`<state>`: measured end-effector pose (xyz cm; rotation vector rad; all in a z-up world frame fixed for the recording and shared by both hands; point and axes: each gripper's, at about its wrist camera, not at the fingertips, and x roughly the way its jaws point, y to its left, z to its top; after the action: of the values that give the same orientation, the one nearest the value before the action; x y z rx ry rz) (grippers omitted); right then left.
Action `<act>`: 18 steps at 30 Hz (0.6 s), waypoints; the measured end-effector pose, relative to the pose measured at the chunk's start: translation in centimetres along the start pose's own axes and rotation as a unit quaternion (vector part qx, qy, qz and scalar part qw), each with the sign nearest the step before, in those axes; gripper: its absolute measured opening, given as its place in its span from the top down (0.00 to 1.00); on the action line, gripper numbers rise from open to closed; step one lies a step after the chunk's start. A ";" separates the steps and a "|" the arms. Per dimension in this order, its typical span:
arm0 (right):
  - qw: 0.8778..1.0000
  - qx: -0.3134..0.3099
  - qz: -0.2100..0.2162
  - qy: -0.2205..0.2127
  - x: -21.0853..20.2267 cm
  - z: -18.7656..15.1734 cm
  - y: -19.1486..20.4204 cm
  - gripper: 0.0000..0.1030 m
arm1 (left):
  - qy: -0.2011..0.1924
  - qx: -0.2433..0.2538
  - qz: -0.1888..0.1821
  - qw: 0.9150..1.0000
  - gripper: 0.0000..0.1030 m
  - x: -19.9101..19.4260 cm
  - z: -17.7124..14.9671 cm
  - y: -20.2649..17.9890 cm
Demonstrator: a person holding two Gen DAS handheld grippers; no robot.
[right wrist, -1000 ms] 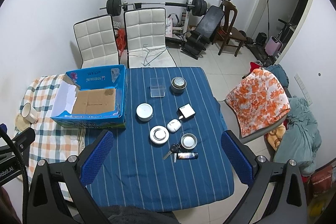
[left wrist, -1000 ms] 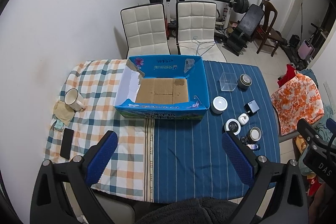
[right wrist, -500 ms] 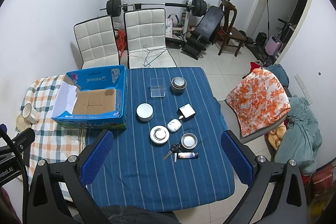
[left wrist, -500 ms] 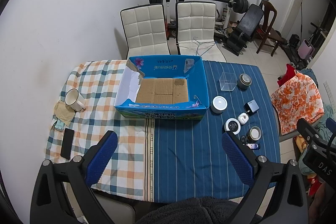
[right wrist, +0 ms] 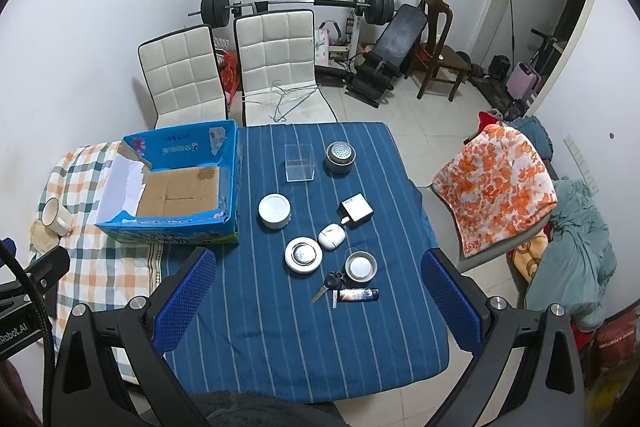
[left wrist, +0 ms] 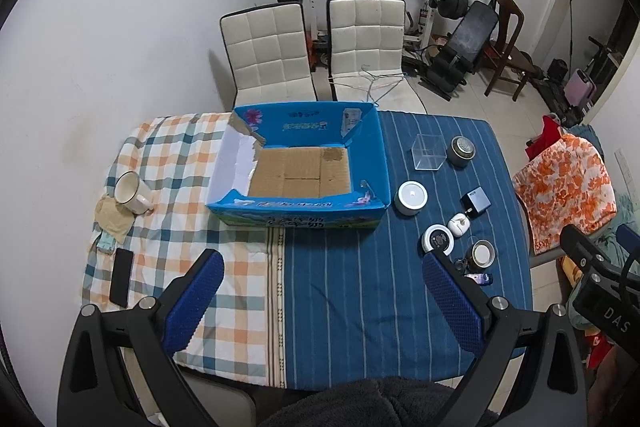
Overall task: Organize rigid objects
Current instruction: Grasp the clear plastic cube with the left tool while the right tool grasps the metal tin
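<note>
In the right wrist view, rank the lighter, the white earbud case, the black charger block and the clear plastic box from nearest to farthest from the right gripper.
From the open right gripper, going up the blue cloth:
1. Lighter, just ahead, beside the keys.
2. White earbud case, mid-table.
3. Black charger block, slightly right and beyond the case.
4. Clear plastic box, near the far edge.

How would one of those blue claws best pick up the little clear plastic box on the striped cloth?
My guess: come straight down on the clear box with the right gripper, jaws wide, and pinch two opposite flat walls near the rim. It stands upright with its open side up, and those walls are parallel. The strainer cup sits close beside it, so grip the other pair of walls.
</note>
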<state>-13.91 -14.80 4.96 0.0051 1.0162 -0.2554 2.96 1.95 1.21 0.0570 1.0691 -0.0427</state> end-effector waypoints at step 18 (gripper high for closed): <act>0.988 0.064 0.037 0.135 31.5 13.7 -10.4 0.00 | 0.111 0.039 -0.043 0.992 0.01 26.1 15.1 -14.9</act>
<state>11.14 -33.17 -13.07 0.1975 1.2651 -0.2554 27.79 -14.09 -14.77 0.0889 1.2920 -0.1588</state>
